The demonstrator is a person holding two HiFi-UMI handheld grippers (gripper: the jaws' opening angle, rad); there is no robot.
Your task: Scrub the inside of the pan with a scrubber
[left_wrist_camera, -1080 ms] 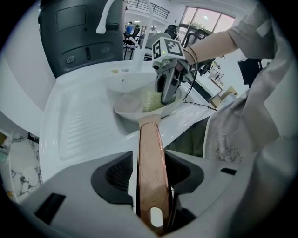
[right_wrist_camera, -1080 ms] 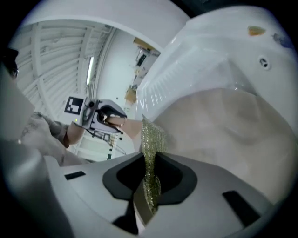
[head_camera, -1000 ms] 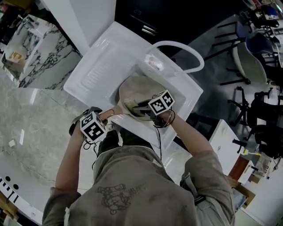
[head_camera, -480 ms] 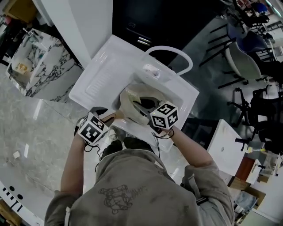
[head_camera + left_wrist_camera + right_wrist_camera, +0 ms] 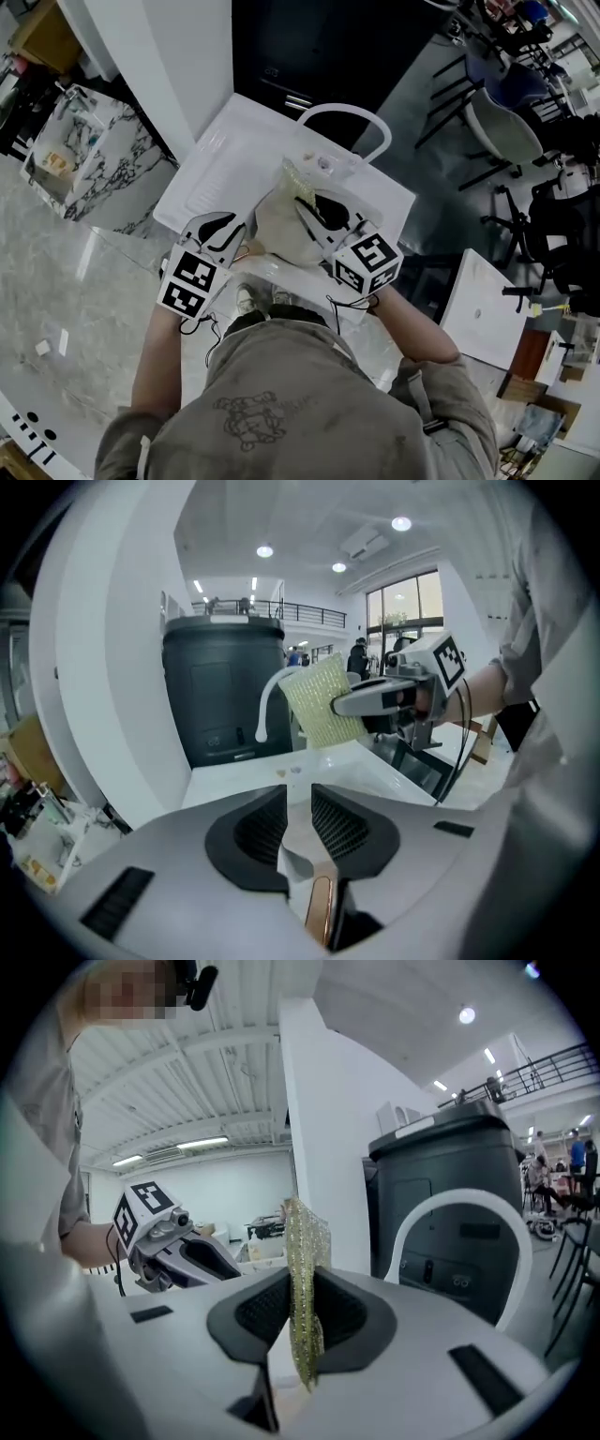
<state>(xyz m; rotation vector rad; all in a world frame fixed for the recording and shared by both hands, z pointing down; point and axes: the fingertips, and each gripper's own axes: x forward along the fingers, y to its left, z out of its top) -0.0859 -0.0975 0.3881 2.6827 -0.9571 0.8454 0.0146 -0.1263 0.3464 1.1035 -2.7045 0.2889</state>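
White sink (image 5: 211, 159), open workshop floor around it: the pan (image 5: 281, 230) now stands tipped up at the basin's near edge instead of lying flat. The left gripper (image 5: 225, 234) is closing its jaws on the copper handle (image 5: 321, 907). The right gripper (image 5: 317, 211), clamped on the scrubber (image 5: 302, 1269), holds it raised, so scrubbing looks paused for a re-grip.

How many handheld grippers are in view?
2. The left gripper, jaws closing on the copper-coloured pan handle, is left of the round beige pan; the right gripper, gripping a yellow mesh scrubber, reaches over it.
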